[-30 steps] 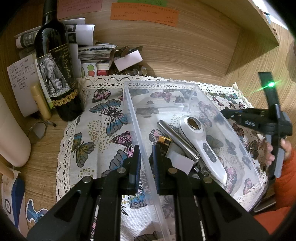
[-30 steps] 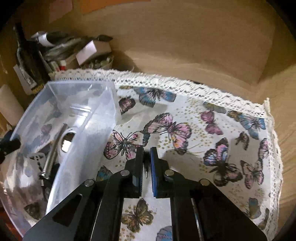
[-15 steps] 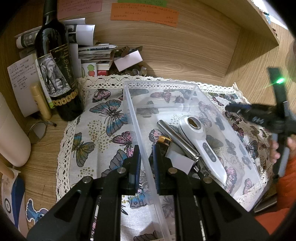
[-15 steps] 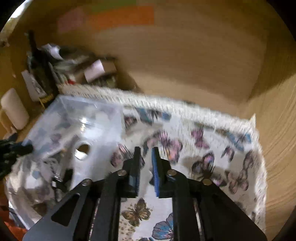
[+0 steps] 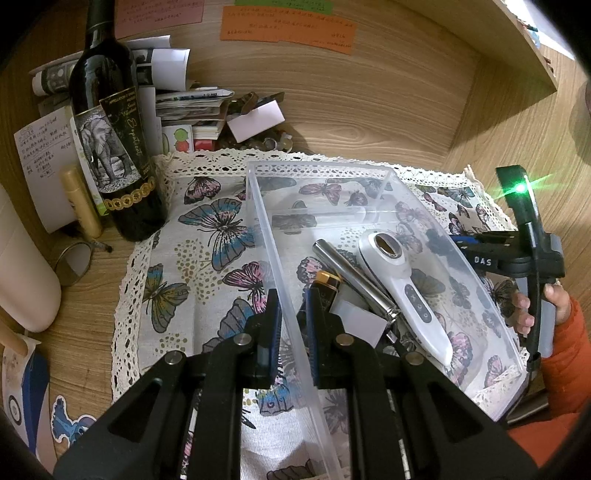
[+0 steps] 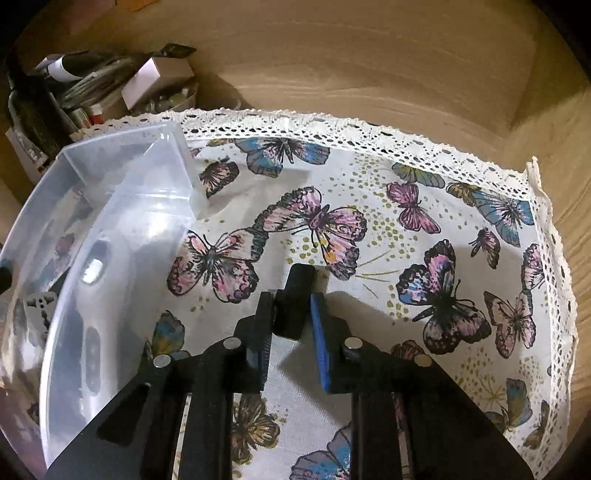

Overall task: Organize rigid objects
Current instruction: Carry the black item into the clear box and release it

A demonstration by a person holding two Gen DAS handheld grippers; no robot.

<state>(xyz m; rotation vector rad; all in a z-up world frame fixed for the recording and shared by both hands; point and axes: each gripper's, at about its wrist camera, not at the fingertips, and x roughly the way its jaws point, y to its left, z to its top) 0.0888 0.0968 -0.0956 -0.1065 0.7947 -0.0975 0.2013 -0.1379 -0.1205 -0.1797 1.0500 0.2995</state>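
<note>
L gripper (image 5: 291, 317) pinches clear plastic bin (image 5: 384, 170) wall.

Dark wine bottle (image 5: 112, 147) with elephant label, upright at the butterfly-print, lace-edged cloth's (image 5: 207, 236) left edge. Behind it, stacked papers (image 5: 192, 103) and a white box (image 5: 255, 121). Orange note (image 5: 288, 26) on wooden back wall. Possibly a small round mirror (image 5: 74, 262) lying nearby.

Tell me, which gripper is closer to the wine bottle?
Left. The left gripper pinches the clear box's wall nearest the wine bottle; the right gripper is beyond the box's far side.
</note>
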